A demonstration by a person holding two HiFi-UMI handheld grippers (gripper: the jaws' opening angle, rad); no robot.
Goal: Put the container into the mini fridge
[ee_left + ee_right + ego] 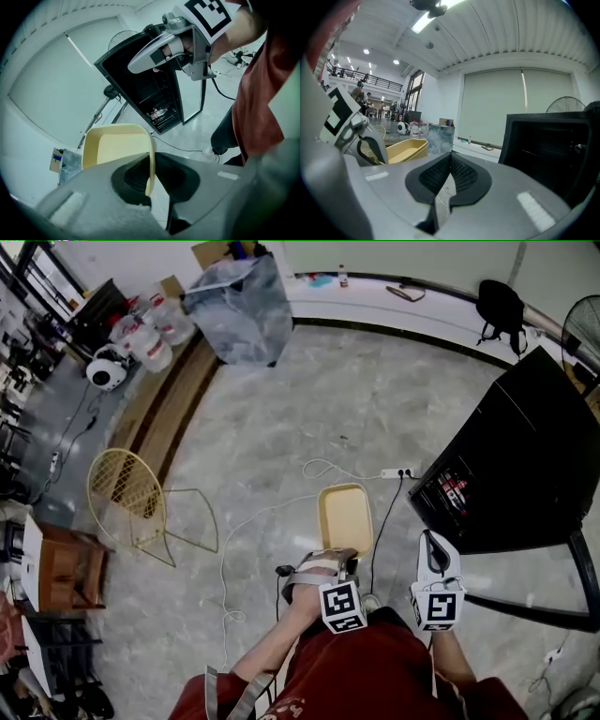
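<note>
The container (345, 517) was a shallow, pale yellow tub with rounded corners and nothing inside. It hung over the marble floor (309, 409), just beside the open mini fridge (506, 465) and not inside it. The left gripper (152, 164) carried it, with both pads clamped on one thin side wall. The right gripper (450, 159) had its jaws together on nothing and pointed toward the fridge's dark interior. The tub carried no label or print. The only markings close by were the black-and-white squares on each gripper's cube. Red-labelled items (455, 491) lay on a low fridge shelf, their writing too small to read. The frame edge cut off the fridge's far side, and the left gripper's body covered the tub's near end. A white power strip (398, 472) lay on the floor near the fridge, and a yellow wire chair (131, 488) stood well apart.
</note>
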